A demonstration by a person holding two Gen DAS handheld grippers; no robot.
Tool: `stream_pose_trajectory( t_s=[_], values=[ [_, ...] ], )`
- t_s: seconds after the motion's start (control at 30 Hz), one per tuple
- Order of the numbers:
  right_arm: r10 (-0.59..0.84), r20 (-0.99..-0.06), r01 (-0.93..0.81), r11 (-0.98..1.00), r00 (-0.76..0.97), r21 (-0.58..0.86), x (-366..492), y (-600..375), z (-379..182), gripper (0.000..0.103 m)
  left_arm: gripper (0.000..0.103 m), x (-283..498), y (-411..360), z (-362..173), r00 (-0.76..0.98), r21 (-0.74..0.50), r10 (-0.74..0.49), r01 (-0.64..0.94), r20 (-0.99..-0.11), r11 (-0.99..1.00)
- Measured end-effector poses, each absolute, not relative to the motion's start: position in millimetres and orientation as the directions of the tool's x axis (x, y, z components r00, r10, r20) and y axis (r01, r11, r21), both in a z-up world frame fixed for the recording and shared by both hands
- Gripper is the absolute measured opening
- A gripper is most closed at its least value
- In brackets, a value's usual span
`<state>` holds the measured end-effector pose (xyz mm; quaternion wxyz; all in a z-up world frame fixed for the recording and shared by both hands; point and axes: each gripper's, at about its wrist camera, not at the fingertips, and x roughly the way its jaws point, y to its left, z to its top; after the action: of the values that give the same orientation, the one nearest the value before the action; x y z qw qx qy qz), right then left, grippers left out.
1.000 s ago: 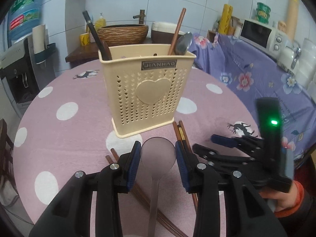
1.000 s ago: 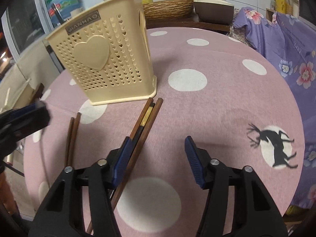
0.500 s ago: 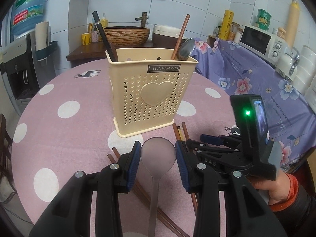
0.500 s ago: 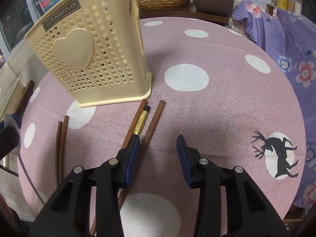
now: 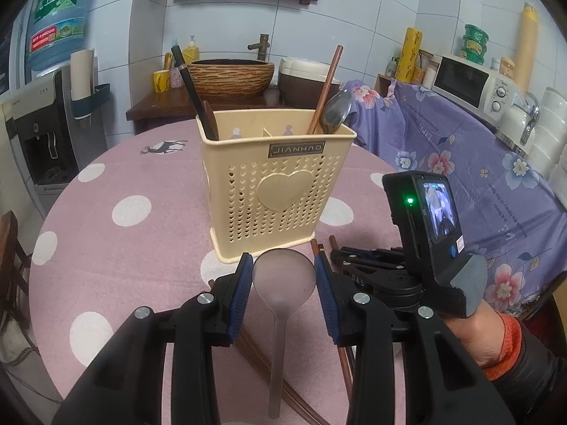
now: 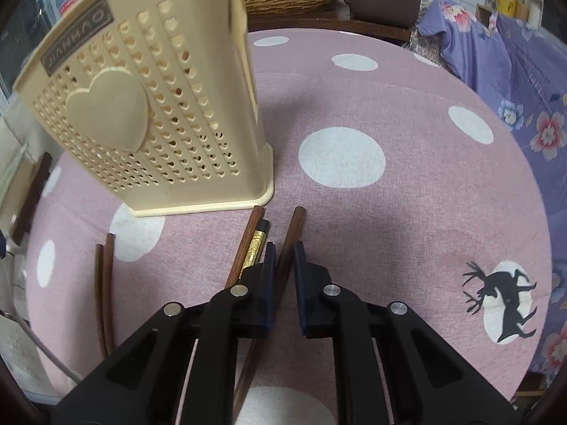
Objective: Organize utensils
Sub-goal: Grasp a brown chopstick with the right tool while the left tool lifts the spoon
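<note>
Right wrist view: the right claw [image 6: 282, 269], wide a second ago, now pinches one chopstick [image 6: 288, 248]; the left claw [image 5: 283, 285] holds a spoon [image 5: 283, 279], ready for the holder [image 5: 276, 184].

The lower part of the brown wooden chopstick [image 6: 287, 248] runs under the right gripper [image 6: 282, 258] at centre bottom, so its far end is hidden. The cream perforated plastic utensil holder [image 6: 149, 113] loses its top to the upper edge. The translucent grey plastic spoon [image 5: 281, 283] has its handle end blurred near the lower edge.
</note>
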<state>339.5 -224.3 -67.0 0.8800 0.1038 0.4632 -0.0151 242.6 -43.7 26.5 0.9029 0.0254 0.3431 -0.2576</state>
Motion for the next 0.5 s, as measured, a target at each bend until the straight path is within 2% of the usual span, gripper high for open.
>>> stream_pose_trajectory(
  t_s=[0.23, 0.5],
  values=[
    [0.165, -0.728, 0.1, 0.947, 0.665, 0.306, 317, -243, -33, 0.008, 0.036, 240, -46, 39, 0.646, -0.139, -0.467, 0.491, -0.604, 0.86],
    [0.232, -0.589, -0.008, 0.934, 0.774, 0.358, 277, -256, 18, 0.008, 0.036, 235, -48, 57, 0.667, -0.147, -0.484, 0.496, -0.567, 0.856]
  ],
)
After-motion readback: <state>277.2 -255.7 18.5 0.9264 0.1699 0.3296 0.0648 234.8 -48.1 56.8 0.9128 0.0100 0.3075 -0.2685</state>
